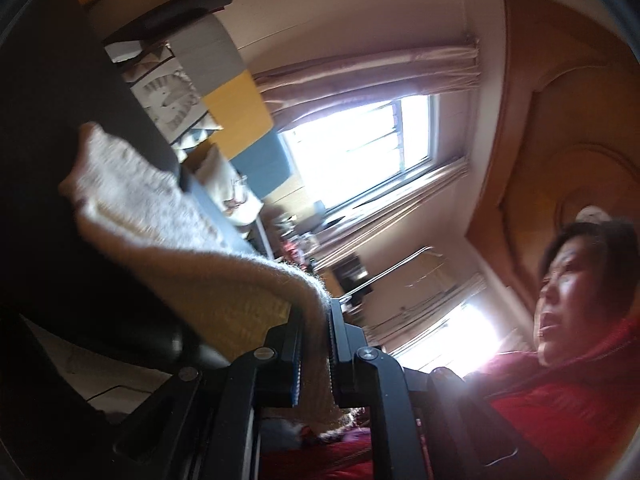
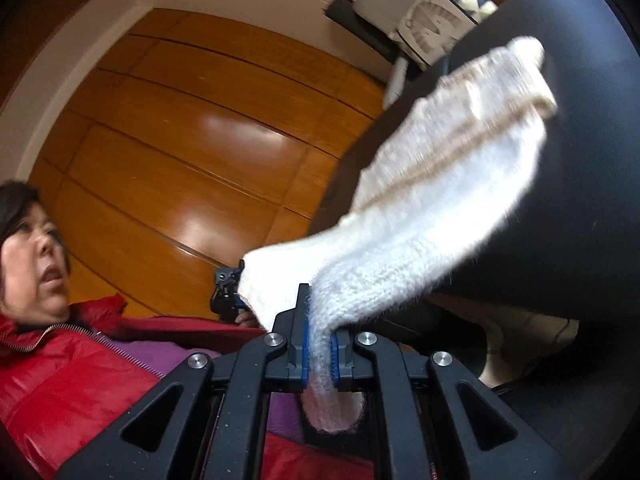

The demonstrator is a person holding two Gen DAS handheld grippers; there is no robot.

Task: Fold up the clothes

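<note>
In the air above a dark, smooth table top [image 2: 580,200], a cream-white, fuzzy knitted cloth [image 2: 440,168] hangs stretched between the two tools. The right gripper [image 2: 320,344] is squeezed tight on one end of the knitted cloth, and the wool is pinched between its blue pads [image 2: 305,344]. The left gripper [image 1: 316,344] is also clamped on the cloth, with the wool squashed flat between its black fingers [image 1: 340,344]. In the right wrist view the left gripper [image 2: 230,292] shows far off on the left, biting the other end of the cloth. The free end of the cloth is lifted up and looks blurry. A person in a shiny red jacket [image 2: 60,380] with a purple top under it sits near, on the left in that view. Behind is a shiny brown wooden wall [image 2: 180,140]. In the left wrist view, a bright window [image 1: 360,148] with pinkish curtains [image 1: 360,76] is far away, and patterned pillows [image 1: 172,96] lie past the table.
</note>
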